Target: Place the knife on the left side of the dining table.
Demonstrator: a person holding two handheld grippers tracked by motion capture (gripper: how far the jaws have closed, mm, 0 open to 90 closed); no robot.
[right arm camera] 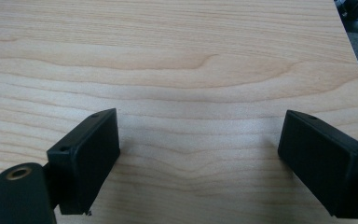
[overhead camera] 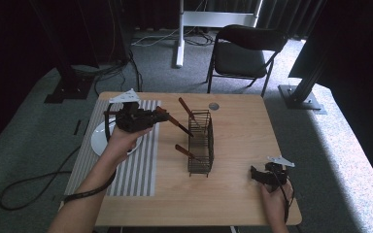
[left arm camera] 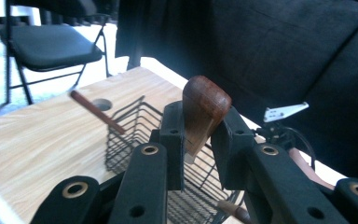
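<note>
Left gripper is up off the table over the right edge of the striped placemat, and its jaws are clamped tight on a wooden-handled utensil. From the left gripper view you can see the rounded brown end of that handle sticking up between the two black pads, pinched from both sides. In the high view the utensil runs from the gripper down and to the right, with its dark far end just at the left rim of the wire basket. Whether it's actually touching the wire or hanging just above it, I honestly can't tell from this angle, it's pretty small and dark there.

Basket itself stands upright near the middle of the wooden table. Two more wooden-handled pieces are in it: one leans out of the far end, handle pointing up and left, and another pokes out the left side lower down, nearer the person.

White plate sits on the placemat, half hidden behind the left hand.

Right gripper rests low on the table near the front right corner, well apart from the basket. Its jaws stand wide apart with only bare wood grain between them in the right gripper view.

A black folding chair stands on the floor past the far edge of the table.
</note>
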